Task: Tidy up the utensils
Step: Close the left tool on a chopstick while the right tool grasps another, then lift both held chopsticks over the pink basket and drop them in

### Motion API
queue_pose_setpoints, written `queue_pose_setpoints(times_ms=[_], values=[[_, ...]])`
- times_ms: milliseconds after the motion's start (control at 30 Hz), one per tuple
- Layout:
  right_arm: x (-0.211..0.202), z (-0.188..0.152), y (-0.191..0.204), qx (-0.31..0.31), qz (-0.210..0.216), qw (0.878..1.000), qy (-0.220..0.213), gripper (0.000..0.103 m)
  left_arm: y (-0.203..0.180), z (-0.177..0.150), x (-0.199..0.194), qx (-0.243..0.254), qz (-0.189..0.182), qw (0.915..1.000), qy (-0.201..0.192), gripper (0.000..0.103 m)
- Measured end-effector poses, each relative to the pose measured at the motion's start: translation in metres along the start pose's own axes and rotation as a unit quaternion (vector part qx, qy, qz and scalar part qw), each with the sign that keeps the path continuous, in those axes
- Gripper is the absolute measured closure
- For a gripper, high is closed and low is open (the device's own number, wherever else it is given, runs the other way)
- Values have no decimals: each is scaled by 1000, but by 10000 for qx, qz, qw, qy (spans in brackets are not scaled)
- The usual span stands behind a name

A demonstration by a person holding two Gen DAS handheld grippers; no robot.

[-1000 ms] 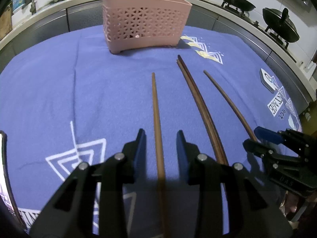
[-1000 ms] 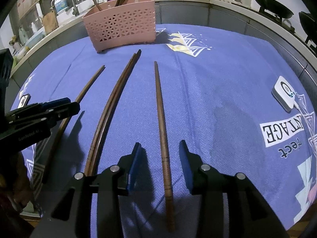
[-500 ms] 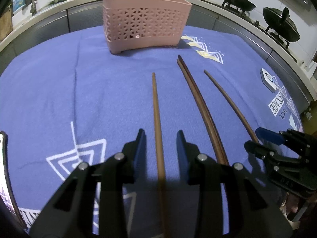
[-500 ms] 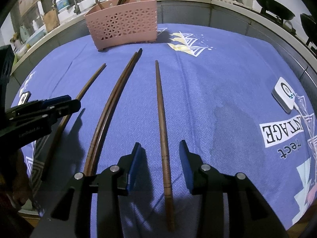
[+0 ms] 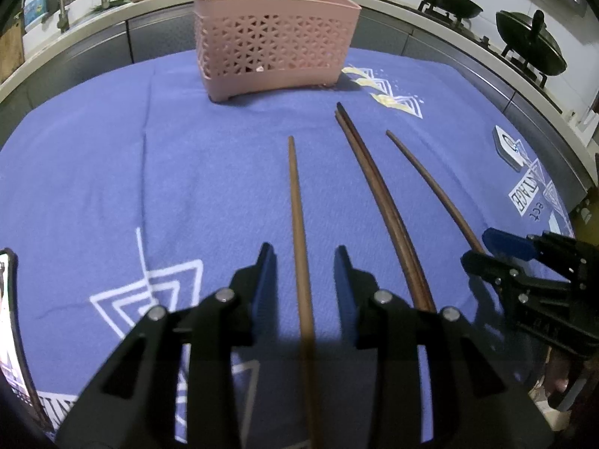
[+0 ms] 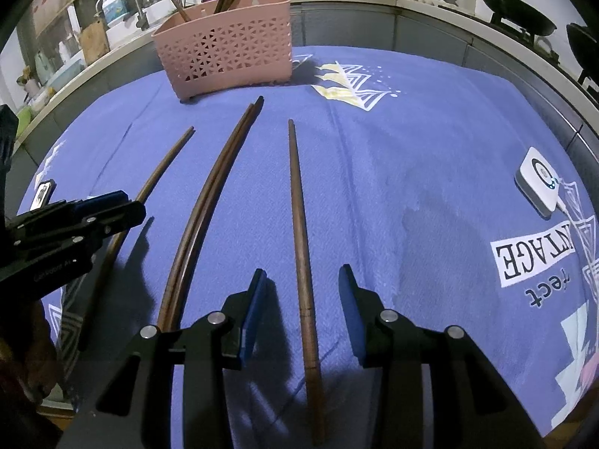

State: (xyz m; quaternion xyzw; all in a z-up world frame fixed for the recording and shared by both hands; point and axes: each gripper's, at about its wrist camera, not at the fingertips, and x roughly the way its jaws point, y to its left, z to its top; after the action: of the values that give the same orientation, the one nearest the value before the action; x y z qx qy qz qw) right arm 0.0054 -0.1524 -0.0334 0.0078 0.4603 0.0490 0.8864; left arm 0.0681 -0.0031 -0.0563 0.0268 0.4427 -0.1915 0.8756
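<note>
A thin wooden chopstick [image 5: 297, 224] is straddled by the left gripper [image 5: 302, 258], jaws opening, pads clear of it. Same deal on the right gripper [image 6: 301, 284]: a darker stick [image 6: 299, 224] sits untouched between spread jaws. A touching pair [image 5: 378, 194] is laid between them on blue woven cloth [image 5: 112, 172]. A pink lattice basket [image 5: 273, 37] is parked farthest back.

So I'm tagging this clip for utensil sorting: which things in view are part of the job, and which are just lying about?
Part of the job:
- chopsticks lying on the cloth
- pink basket
- left gripper, jaws opening, and right gripper, each straddling a chopstick

Lying about:
- white device
- woks
- blue cloth
</note>
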Motion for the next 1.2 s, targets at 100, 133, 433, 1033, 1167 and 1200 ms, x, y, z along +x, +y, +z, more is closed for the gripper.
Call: queue_pose_setpoints(times_ms=[100, 133, 433, 1033, 1167, 1200], values=[[3, 5, 2, -144, -36, 9999, 51, 62, -7, 4, 4, 172, 25, 9998, 37, 52], [6, 11, 3, -241, -1, 9997, 80, 62, -9, 7, 7, 246, 49, 9997, 40, 51], [40, 78, 5, -831, 293, 9949, 493, 63, -8, 46, 36, 472, 435, 9978, -165, 74], [-31, 108, -14, -393, 1990, 9760, -793, 98, 36, 78, -50, -287, -493, 9952, -793, 99], [-58, 113, -13, -305, 2069, 9680, -1388, 98, 39, 89, -94, -349, -596, 9892, -1293, 99], [-65, 116, -15, -277, 2076, 9662, -1500, 98, 39, 92, -103, -338, -603, 9876, -1408, 99]])
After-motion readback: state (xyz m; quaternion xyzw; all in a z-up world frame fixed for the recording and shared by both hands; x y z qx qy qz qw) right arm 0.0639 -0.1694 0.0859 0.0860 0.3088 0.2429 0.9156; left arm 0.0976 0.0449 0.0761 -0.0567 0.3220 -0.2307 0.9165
